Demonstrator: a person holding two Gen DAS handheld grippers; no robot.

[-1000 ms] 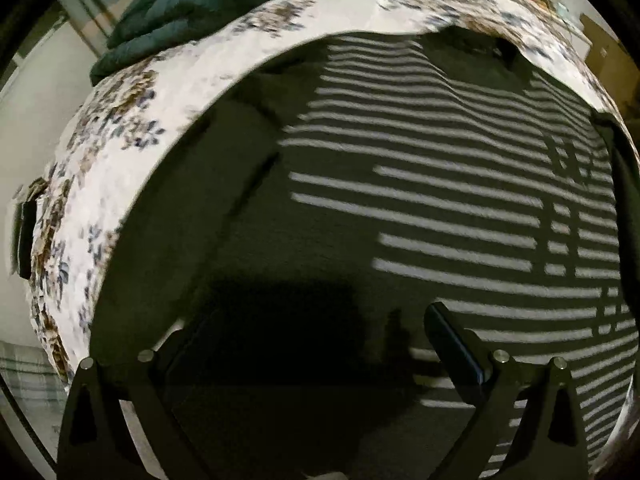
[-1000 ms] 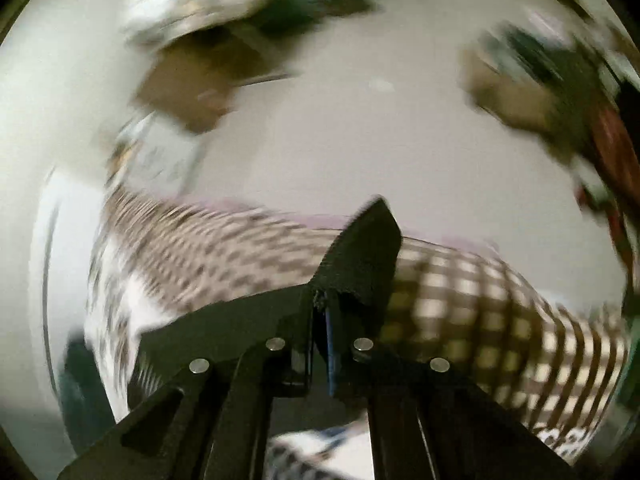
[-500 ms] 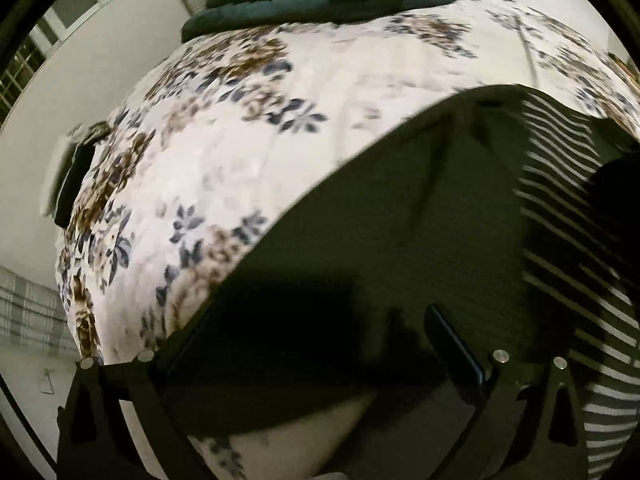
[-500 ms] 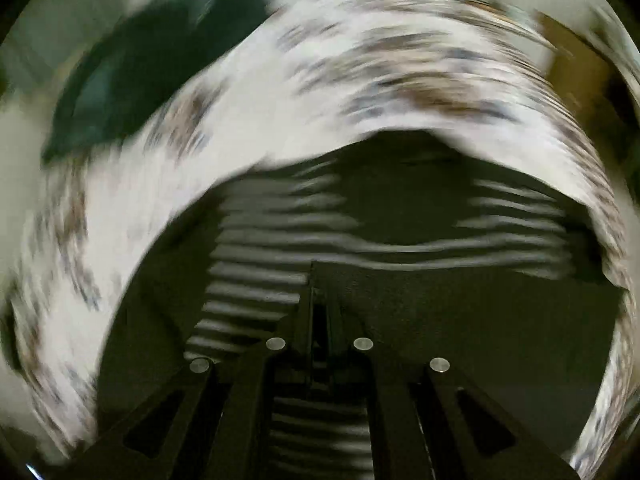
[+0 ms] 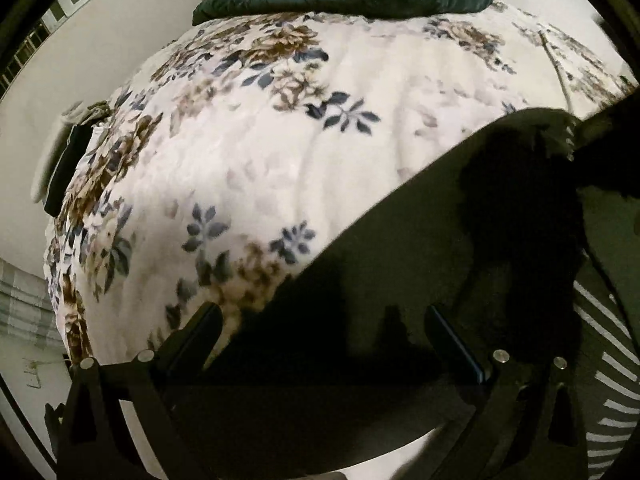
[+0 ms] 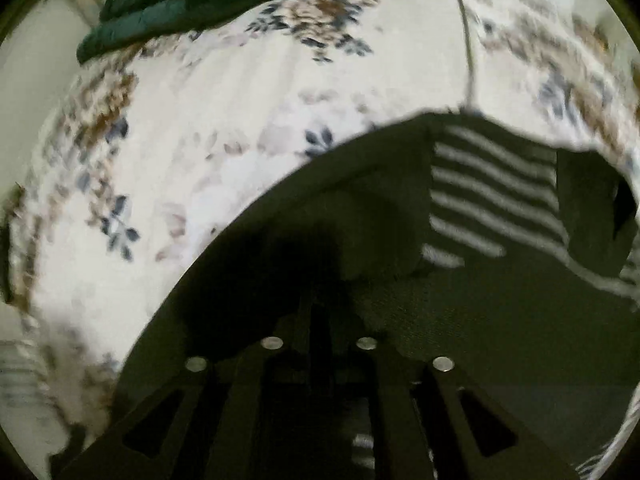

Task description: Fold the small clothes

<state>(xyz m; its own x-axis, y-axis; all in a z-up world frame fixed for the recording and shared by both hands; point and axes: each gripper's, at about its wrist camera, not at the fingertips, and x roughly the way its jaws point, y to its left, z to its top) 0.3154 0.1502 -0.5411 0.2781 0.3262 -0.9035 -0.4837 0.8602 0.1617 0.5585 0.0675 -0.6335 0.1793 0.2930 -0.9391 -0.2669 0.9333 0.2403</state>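
Dark striped garment (image 6: 492, 196) on a floral bedspread (image 5: 280, 152)

Left gripper (image 5: 324, 336) jaws wide apart, empty, over its edge; right gripper (image 6: 318, 320) jaws closed, pinching the fabric. No readable writing.

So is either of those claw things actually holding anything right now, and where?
The right gripper is shut on the dark striped garment, apparently at a folded-over edge. The left gripper is open, holding nothing.

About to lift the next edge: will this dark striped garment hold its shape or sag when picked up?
Probably sags: the dark striped garment already lies folded over itself, draping on the floral blanket. Likely light, as the shut right gripper pinches one layer. The knit-looking weave suggests little slipping.
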